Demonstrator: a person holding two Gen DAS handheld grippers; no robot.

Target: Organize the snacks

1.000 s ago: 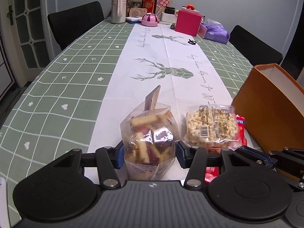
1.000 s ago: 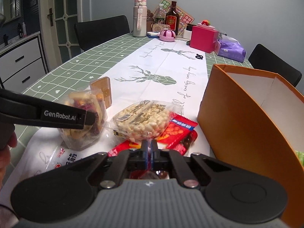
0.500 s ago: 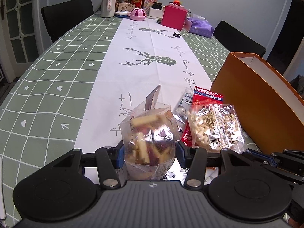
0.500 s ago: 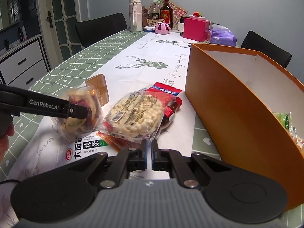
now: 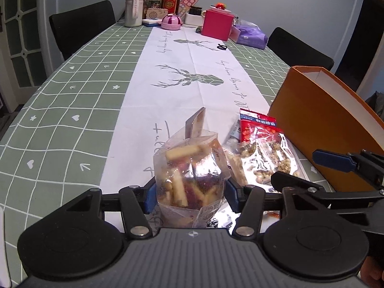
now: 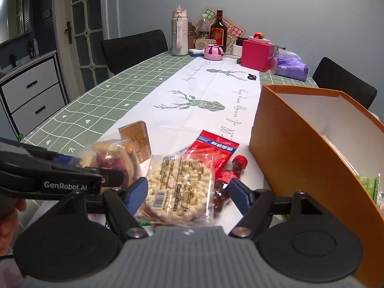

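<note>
My left gripper (image 5: pixel 190 188) is shut on a clear bag of mixed dried snacks (image 5: pixel 190 168), which also shows in the right wrist view (image 6: pixel 108 158). My right gripper (image 6: pixel 187 192) is open, its jaws on either side of a clear pack of white puffed snacks (image 6: pixel 180 184); this pack also shows in the left wrist view (image 5: pixel 266 160). A red snack packet (image 6: pixel 213 147) and a small red bottle (image 6: pixel 228 175) lie beside the pack. An orange box (image 6: pixel 300 153) stands to the right with green packets inside.
A tan card (image 6: pixel 136 141) sticks up behind the mixed snack bag. At the table's far end stand a white bottle (image 6: pixel 179 33), a dark bottle (image 6: pixel 218 31), a pink box (image 6: pixel 256 55) and a purple tissue pack (image 6: pixel 290 66). Black chairs stand at both sides.
My right gripper has opened and moved forward around the puffed snack pack. My left gripper keeps its hold on the mixed snack bag.
</note>
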